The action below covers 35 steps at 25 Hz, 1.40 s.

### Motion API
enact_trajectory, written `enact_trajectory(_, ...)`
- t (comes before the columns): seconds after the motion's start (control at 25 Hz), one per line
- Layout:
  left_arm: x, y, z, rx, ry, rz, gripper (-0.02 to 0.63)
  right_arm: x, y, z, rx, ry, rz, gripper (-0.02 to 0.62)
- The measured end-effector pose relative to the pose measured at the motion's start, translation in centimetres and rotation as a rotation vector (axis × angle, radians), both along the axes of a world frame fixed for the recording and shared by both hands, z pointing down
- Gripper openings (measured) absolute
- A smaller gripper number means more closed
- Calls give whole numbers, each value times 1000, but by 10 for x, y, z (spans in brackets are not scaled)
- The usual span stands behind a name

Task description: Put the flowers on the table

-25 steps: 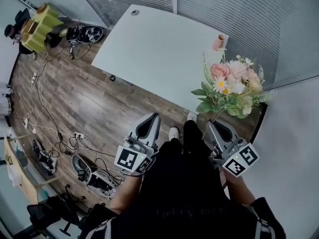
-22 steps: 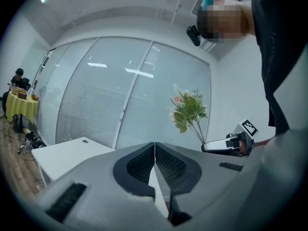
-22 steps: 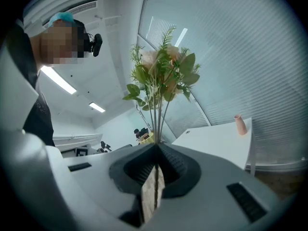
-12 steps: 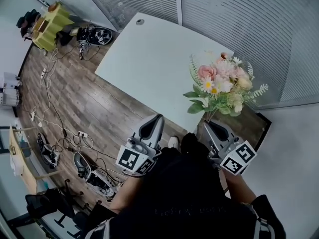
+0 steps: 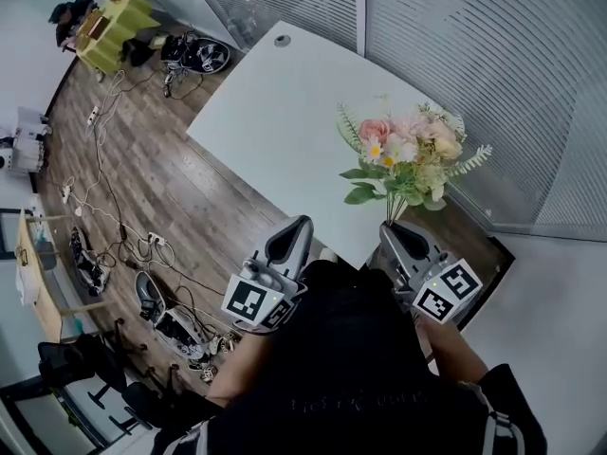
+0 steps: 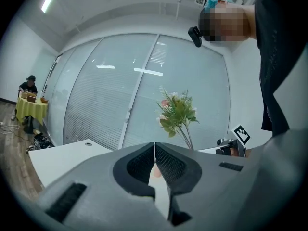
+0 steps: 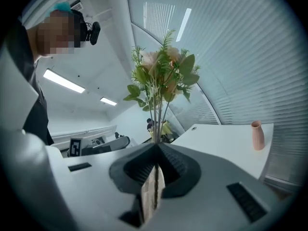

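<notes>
A bouquet (image 5: 403, 154) of pink, white and cream flowers with green leaves is held upright over the near right corner of the white table (image 5: 285, 112). My right gripper (image 5: 392, 227) is shut on its stems, which rise from between the jaws in the right gripper view, where the bouquet (image 7: 161, 76) fills the middle. My left gripper (image 5: 302, 222) hangs beside it at the table's near edge, shut and holding nothing. The left gripper view shows the bouquet (image 6: 177, 112) to the right. A small pink vase (image 7: 258, 134) stands on the table (image 7: 226, 138).
Glass walls with blinds (image 5: 493, 74) run behind the table. Cables and equipment (image 5: 161, 311) lie on the wooden floor (image 5: 142, 188) to the left. A yellow-covered table (image 5: 119, 17) with a person beside it stands far off.
The bouquet has shifted left in the head view and now stands over the table's corner. Both grippers stayed shut. The pink vase no longer shows in the head view.
</notes>
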<state>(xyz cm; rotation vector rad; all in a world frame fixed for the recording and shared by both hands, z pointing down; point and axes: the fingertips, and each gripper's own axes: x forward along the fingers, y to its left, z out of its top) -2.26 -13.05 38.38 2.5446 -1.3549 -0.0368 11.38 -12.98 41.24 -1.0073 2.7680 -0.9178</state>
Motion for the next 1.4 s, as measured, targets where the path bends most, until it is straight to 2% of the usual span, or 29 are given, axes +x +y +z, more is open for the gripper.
enact_trajectory(0.16,-10,-5,18,-28,-3,-9,18,-8,-13,7,7,5,5,40)
enact_trajectory(0.32,-10,-5,30,-54,-10,5,18,-8,-21,31,15,65,22,40)
enact_trajectory(0.6,-25,-23,46,-104,-6,47,18,-29,-53,92,-61,170,53,40)
enact_trajectory(0.84,-21,-34,72,-147,-11,73,18,-41,-66,156,-159,232,38,40)
enact_trajectory(1.12,-23,-41,128,-219,-78,61,18,-41,-65,220,-220,363,39,40)
enact_trajectory(1.24,-23,-37,151,-206,-163,75,18,-39,-58,245,-276,401,49,40)
enact_trajectory(1.4,-19,-34,174,-243,-160,88,18,-38,-50,262,-308,434,55,40)
